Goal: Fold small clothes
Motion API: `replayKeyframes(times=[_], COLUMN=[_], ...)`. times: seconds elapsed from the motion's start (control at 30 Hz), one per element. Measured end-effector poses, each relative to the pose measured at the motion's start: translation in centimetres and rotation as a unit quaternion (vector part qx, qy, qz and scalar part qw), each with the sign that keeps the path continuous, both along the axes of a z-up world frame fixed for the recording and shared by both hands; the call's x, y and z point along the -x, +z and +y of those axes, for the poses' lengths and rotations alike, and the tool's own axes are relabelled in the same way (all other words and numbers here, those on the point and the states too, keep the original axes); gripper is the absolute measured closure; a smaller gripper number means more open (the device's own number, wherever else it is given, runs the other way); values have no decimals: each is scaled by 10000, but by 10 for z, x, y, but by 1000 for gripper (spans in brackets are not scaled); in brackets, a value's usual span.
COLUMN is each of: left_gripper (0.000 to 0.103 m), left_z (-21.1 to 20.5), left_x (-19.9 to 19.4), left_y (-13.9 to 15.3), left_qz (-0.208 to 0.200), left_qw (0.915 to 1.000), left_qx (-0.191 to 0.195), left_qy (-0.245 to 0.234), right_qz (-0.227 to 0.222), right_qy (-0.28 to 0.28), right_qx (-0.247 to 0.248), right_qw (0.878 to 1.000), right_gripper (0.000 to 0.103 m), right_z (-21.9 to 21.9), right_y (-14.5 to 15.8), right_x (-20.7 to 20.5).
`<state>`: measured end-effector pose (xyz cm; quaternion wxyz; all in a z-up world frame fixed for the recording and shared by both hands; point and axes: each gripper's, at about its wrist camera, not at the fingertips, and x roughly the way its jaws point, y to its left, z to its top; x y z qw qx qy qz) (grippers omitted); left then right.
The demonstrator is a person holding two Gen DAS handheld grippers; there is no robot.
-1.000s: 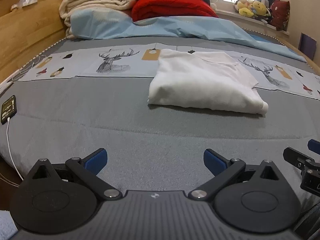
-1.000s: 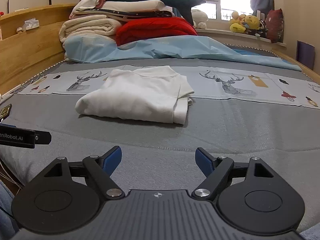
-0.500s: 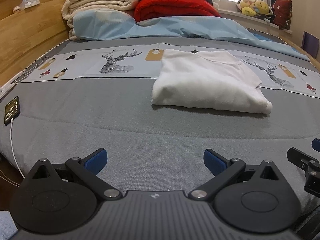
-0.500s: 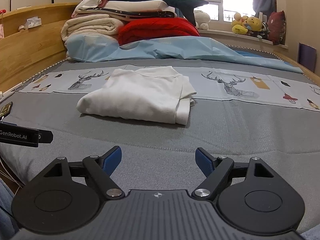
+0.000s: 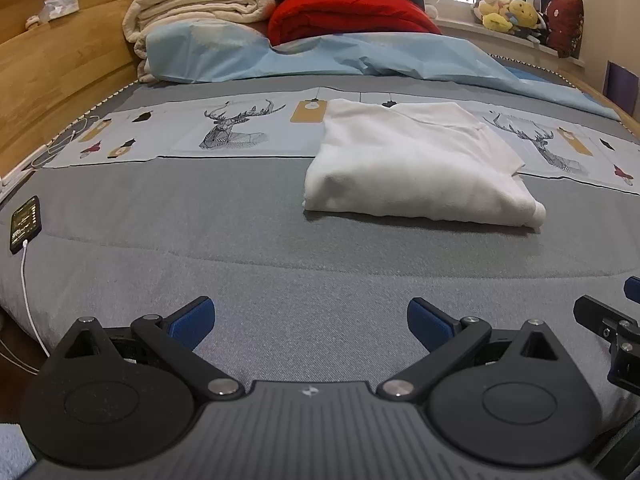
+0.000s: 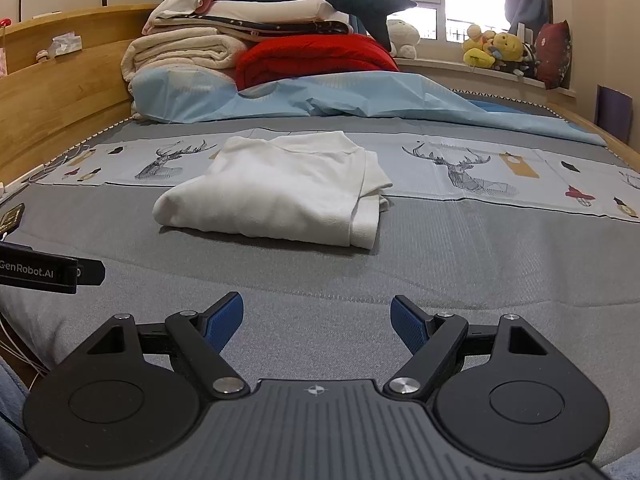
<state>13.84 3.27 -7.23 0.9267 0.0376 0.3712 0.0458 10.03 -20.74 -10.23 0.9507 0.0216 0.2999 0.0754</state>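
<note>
Your left gripper [image 5: 311, 322] hovers over the grey bedspread [image 5: 240, 240], fingers spread wide and empty. The folded white garment [image 5: 416, 168] lies well ahead; a phone [image 5: 25, 224] rests far left.

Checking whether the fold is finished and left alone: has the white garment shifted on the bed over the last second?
No. The white garment lies in the same spot against the deer print; only the cameras drift slightly, and both hand-held grippers hang open, short of it.
</note>
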Motion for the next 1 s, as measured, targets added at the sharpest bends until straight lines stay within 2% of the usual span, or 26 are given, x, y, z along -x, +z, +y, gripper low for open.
replayKeyframes(times=[1.0], left_gripper=[1], left_z=[-4], left_x=[3], left_y=[1], left_qz=[-154], left_qw=[9997], left_qx=[-150], left_qy=[-119], right_qz=[-7], right_qy=[61], right_qx=[-3], right_qw=[10000], right_gripper=[21], right_z=[2], right_y=[1], right_x=[1])
